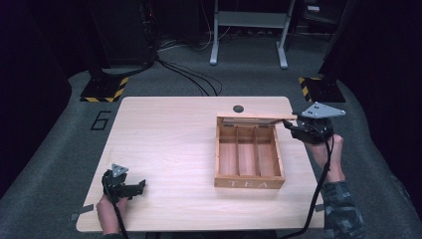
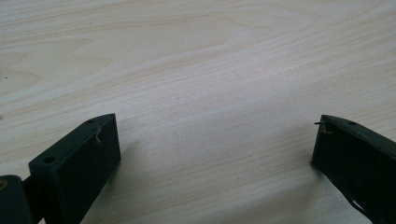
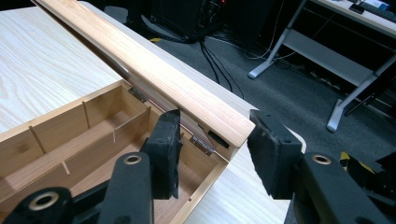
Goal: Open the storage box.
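A wooden tea box (image 1: 249, 183) with three long empty compartments stands on the right half of the table, "TEA" on its front wall. Its lid (image 1: 256, 118) is raised on the hinges along the far side. My right gripper (image 1: 287, 124) is at the lid's right end. In the right gripper view the jaws straddle the lid (image 3: 154, 70) at its end corner, one pad over the box (image 3: 70, 135) and one outside, shut on it. My left gripper (image 1: 141, 186) rests near the table's front left, open (image 2: 215, 140) over bare wood.
The light wooden table (image 1: 169, 144) has a small black round disc (image 1: 238, 108) just behind the box. Beyond the far edge are floor cables, a grey metal frame (image 1: 249, 20) and two stands with yellow-black bases (image 1: 104, 89).
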Motion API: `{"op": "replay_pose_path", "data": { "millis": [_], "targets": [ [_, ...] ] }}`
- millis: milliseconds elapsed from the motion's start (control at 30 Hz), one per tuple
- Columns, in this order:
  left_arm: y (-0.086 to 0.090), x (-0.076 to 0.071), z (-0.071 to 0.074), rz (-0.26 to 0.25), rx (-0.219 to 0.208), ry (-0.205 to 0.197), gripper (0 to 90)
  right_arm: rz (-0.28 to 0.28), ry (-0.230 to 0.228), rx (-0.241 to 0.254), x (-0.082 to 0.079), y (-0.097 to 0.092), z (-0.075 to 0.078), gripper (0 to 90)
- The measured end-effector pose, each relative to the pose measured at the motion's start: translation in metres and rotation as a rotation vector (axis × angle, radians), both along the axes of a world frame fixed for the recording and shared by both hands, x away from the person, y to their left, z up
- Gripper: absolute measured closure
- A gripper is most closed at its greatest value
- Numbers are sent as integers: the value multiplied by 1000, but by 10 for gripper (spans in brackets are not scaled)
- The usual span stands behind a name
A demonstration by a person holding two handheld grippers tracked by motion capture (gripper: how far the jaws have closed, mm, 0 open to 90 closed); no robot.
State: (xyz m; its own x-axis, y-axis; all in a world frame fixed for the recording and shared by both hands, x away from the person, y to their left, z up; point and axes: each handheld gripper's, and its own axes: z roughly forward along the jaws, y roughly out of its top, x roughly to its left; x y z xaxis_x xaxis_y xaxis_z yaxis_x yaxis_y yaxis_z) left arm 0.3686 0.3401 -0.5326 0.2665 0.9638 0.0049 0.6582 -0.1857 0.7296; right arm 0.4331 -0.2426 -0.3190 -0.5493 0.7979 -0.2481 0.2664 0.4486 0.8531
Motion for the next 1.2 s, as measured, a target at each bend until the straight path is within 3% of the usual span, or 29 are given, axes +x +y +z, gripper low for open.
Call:
{"op": "replay_pose_path", "data": {
  "millis": [533,1200],
  "targets": [
    [0,0,0,0,-2,1,8,17,13,-2,14,-2,8,553],
    [0,0,0,-1,-1,0,9,11,13,2,15,-2,9,556]
  ]
}}
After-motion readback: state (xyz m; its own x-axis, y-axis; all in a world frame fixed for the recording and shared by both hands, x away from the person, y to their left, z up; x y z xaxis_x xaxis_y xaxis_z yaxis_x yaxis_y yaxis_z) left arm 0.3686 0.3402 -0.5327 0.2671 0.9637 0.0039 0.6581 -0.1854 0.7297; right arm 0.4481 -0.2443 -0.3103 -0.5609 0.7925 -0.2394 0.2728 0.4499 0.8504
